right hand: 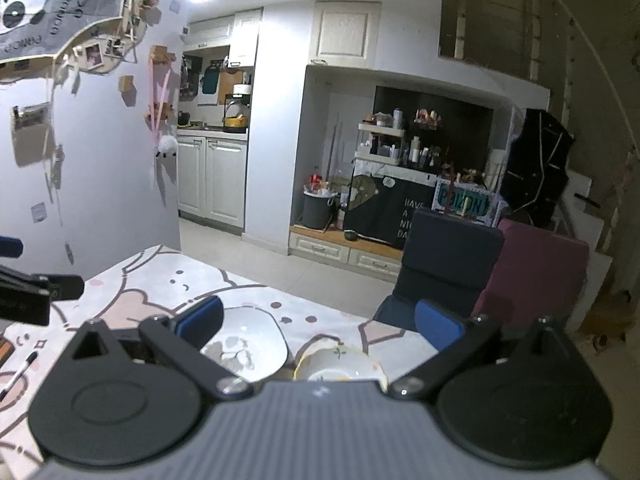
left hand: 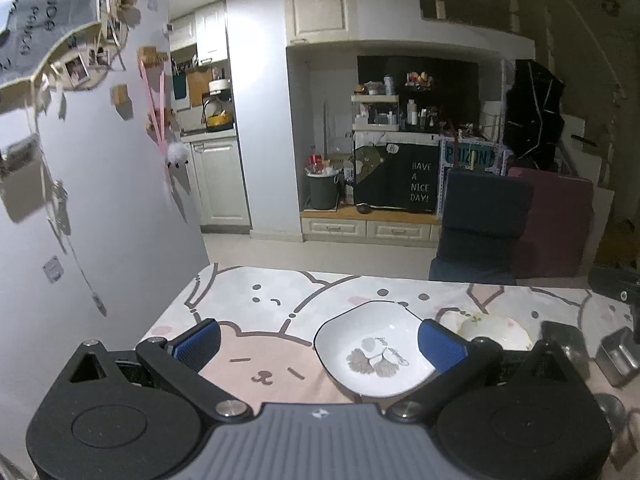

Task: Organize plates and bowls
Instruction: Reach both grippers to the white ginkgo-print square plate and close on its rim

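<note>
Both grippers were spread wide and held nothing. From the left wrist view, the left gripper (left hand: 318, 342) hovered over the near part of the table (left hand: 256, 292), its blue pads (left hand: 198, 342) well apart, the right pad overlapping the right rim of the leaf-print dish (left hand: 374, 350). From the right wrist view, the right gripper (right hand: 320, 322) stood equally open above the flower-rimmed bowl (right hand: 340, 364).

The leaf-print dish, white and squarish with rounded corners, lay upright on the cartoon-print cloth right of the table's centre. The flower-rimmed bowl sat just beside it on the right; whether the two rims touched could not be told. Two metal containers (left hand: 618, 356) stood further right, near the table edge.

Handling judgement: both pieces appeared to be glazed ceramic, hence rigid, moderately heavy, slippery and breakable. Grip was best taken across the raised rim, one pad inside and one outside, at the near edge where the wall rose steepest. Light clamping would risk slip; the dish should be kept level and lowered gently when nested, since glaze on glaze chips readily. The soft cloth could drag or bunch beneath a sliding dish.
</note>
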The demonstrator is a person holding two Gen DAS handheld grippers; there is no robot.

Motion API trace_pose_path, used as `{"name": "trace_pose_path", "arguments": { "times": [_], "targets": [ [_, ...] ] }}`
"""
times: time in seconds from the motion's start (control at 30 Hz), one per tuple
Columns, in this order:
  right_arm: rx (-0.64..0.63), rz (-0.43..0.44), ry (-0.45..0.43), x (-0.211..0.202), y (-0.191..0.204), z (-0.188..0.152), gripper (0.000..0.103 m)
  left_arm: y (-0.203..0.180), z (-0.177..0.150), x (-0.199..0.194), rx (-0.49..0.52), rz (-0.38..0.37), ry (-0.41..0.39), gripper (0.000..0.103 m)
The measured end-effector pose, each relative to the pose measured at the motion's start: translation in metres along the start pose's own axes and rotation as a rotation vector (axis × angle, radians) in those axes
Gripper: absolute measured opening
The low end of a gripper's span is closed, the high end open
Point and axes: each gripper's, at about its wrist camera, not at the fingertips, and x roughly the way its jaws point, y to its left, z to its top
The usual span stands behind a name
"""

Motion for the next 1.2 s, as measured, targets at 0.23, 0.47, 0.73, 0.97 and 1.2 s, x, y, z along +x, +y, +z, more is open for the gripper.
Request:
{"name": "trace_pose_path", "arguments": {
  "times": [0.23,0.47,0.73,0.97,1.2],
  "targets": [
    [-0.037,0.044,0.023,0.076,-0.001,0.007,0.103,0.009,0.012,0.074,-0.02,0.039,0.041,0.103],
    [-0.081,0.06,0.052,0.154,0.01,0.004,0.103,0.018,0.007,0.133,-0.051,0.065,0.088,0.103],
    [-0.072,0.112,0.103,0.234,0.018,-0.008,0.103,0.019,-0.016,0.198,-0.103,0.039,0.174,0.103],
    [-0.059,0.148,0.222,0.31,0.018,-0.018,0.103,0.022,-0.033,0.23,-0.241,-0.012,0.212,0.103],
    [-0.039,0.213,0.31,0.343,0.018,-0.034,0.103,0.009,-0.044,0.249,-0.221,-0.069,0.268,0.103]
  ]
}}
